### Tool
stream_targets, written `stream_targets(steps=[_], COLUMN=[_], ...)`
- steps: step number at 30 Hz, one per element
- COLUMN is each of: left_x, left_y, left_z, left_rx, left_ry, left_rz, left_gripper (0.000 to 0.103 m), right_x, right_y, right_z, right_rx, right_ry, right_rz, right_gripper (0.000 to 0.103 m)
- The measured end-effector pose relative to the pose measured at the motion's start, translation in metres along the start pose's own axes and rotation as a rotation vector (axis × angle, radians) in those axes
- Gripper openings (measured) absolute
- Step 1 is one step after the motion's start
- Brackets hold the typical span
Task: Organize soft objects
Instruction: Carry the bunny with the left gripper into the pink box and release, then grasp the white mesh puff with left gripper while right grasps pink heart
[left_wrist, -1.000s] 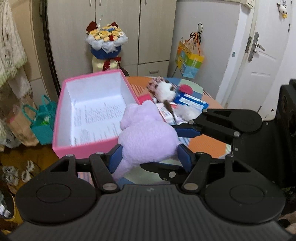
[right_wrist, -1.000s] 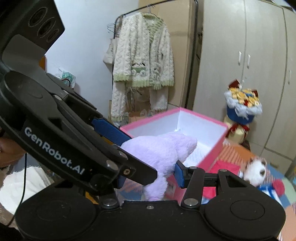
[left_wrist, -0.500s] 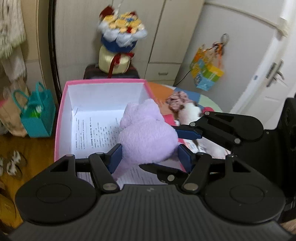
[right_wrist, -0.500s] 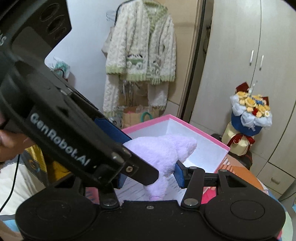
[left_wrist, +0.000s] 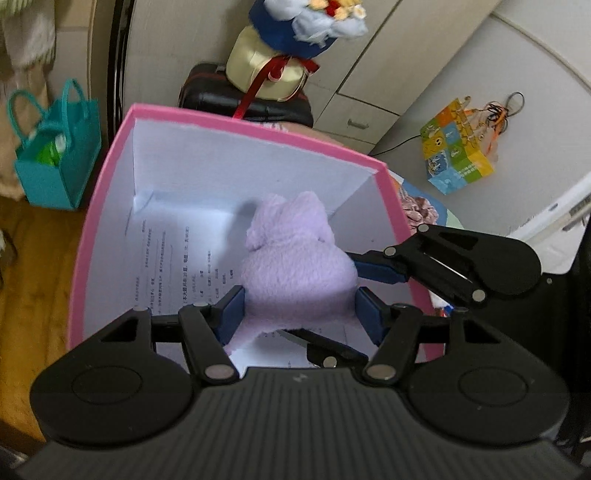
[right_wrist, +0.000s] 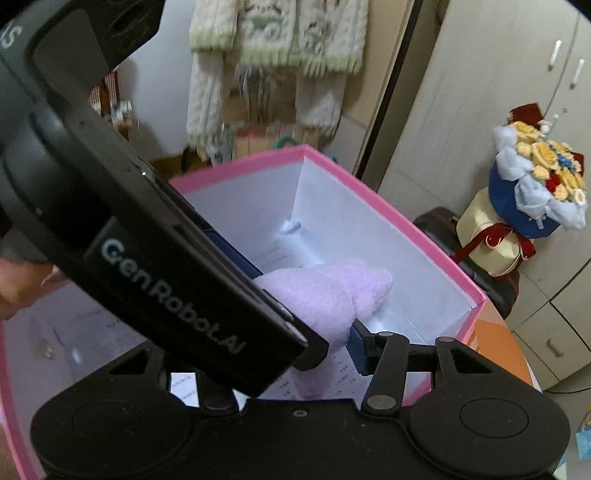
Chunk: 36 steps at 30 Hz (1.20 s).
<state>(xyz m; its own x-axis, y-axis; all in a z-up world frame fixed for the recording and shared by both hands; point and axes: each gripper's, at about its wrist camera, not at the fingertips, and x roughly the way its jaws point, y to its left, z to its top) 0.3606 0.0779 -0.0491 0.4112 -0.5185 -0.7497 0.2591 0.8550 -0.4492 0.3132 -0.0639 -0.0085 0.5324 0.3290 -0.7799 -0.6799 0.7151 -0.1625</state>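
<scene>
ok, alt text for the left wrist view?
Both grippers, left gripper and right gripper, clamp a lilac plush toy over an open pink box lined with printed paper. Behind stand a bouquet and a teal bag.

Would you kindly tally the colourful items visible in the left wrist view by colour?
Purple: 1, plush toy
Pink: 1, box
Teal: 1, tote bag
Multicoloured: 2, gift bag and flower bouquet
Total: 5

A home bedroom: pale wardrobe doors (right_wrist: 461, 110), a knitted cardigan (right_wrist: 273, 40) hanging up, a flower bouquet (right_wrist: 539, 184) and wooden floor (left_wrist: 33, 266).
</scene>
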Motion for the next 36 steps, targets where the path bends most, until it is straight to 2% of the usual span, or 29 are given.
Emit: stream_targets(steps=[7, 10, 11, 13, 15, 20, 24, 36], left_x=[0.023, 0.026, 0.025, 0.020, 0.013, -0.023, -0.056, -0.131], left_y=[0.012, 0.013, 0.012, 0.008, 0.001, -0.023, -0.031, -0.080], left_z=[0.004, 0.001, 0.001, 0.000, -0.002, -0.013, -0.022, -0.072], left_rx=[-0.057, -0.068, -0.068, -0.046, -0.009, 0.124, 0.129, 0.309], left_ry=[0.054, 0.053, 0.044, 0.024, -0.001, -0.081, -0.136, -0.211], left_rz=[-0.019, -0.022, -0.015, -0.005, 0.018, 0.071, 0.042, 0.036], left_gripper=[0.061, 0.061, 0.064, 0.065, 0.069, 0.070, 0.073, 0.078], right_x=[0.021, 0.025, 0.024, 0.022, 0.019, -0.015, -0.045, -0.125], right_y=[0.001, 0.000, 0.001, 0.002, 0.003, 0.008, 0.017, 0.037], right_z=[0.004, 0.003, 0.002, 0.002, 0.003, -0.002, -0.012, -0.041], right_rx=[-0.056, -0.062, -0.065, -0.065, -0.057, -0.009, 0.010, 0.046], right_ry=[0.100, 0.129, 0.131, 0.119, 0.108, 0.036, -0.017, -0.109], right_rz=[-0.040, -0.047, -0.052, -0.066, -0.091, -0.095, -0.101, -0.170], right_gripper=[0.057, 0.057, 0.058, 0.067, 0.072, 0.072, 0.072, 0.072])
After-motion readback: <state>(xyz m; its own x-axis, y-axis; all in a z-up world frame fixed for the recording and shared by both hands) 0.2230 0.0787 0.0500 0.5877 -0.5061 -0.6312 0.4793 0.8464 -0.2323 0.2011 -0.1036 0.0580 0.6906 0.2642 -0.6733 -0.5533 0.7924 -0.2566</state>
